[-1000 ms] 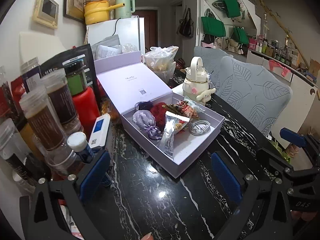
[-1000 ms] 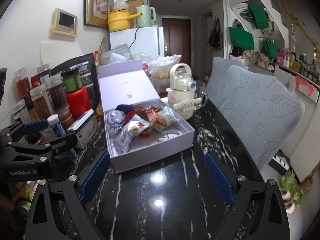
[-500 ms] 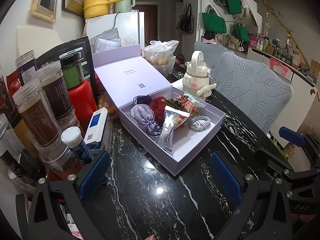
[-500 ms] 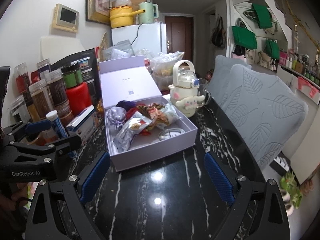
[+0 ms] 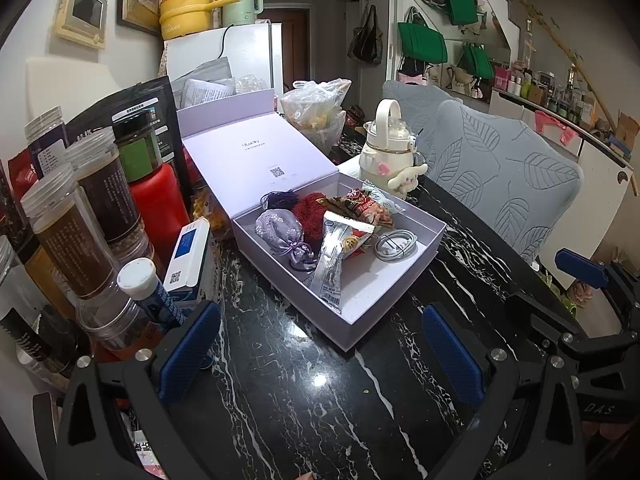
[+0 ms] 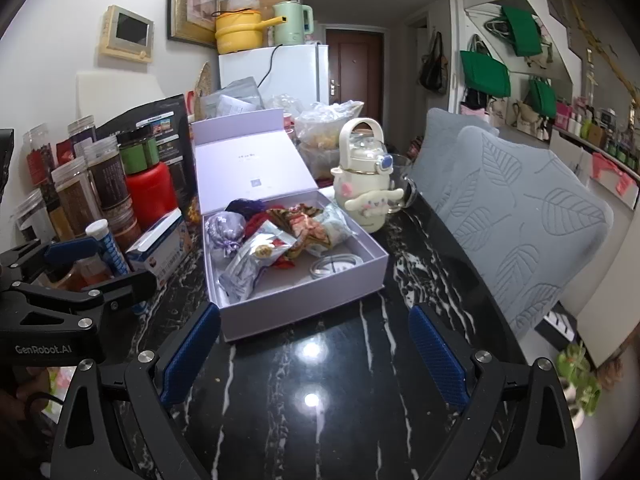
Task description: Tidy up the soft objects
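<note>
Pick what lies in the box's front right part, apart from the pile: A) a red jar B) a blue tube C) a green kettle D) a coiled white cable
D: the coiled white cable lies alone on the box floor, right of the snack packets.

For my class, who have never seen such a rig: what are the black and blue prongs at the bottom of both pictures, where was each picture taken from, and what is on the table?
There is no robot. A person holds a two-fingered tool in each hand, each with a forward-looking camera.

One picture looks out from the left tool, the other from the right tool. The blue pads are their fingers. Both tools are open and hold nothing.

On the black marble table stands an open lilac box holding a purple pouch, snack packets and a coiled white cable. Jars stand to its left, a cream kettle-shaped bottle to its right.
</note>
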### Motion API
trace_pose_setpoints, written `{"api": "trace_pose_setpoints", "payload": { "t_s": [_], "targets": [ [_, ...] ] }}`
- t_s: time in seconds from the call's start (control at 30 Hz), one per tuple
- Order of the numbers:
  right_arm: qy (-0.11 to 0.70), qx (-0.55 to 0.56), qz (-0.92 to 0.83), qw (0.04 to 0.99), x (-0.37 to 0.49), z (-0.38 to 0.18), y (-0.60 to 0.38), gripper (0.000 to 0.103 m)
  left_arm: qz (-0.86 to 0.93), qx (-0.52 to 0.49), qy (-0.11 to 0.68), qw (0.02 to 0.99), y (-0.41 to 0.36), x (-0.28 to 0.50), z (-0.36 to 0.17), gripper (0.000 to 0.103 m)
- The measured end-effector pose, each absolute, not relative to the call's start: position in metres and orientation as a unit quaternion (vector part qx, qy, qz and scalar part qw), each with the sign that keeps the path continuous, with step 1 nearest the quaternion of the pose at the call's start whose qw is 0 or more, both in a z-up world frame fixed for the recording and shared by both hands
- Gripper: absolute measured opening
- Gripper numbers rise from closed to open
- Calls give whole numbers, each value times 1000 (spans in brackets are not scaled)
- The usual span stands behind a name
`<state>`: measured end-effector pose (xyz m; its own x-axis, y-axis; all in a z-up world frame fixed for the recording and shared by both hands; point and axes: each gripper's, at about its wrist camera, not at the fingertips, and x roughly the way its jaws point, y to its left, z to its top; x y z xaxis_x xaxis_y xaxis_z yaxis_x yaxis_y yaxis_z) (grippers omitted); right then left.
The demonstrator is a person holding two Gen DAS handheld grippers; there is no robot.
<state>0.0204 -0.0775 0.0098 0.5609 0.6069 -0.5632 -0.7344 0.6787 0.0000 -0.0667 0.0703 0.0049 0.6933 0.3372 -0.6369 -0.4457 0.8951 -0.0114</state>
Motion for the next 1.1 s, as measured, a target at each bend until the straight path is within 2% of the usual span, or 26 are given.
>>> {"api": "trace_pose_setpoints", "payload": {
  "t_s": [1.1],
  "targets": [
    [274, -124, 369, 879, 20, 8, -86, 96, 189, -88, 353, 912, 65, -61, -2, 103]
  ]
}}
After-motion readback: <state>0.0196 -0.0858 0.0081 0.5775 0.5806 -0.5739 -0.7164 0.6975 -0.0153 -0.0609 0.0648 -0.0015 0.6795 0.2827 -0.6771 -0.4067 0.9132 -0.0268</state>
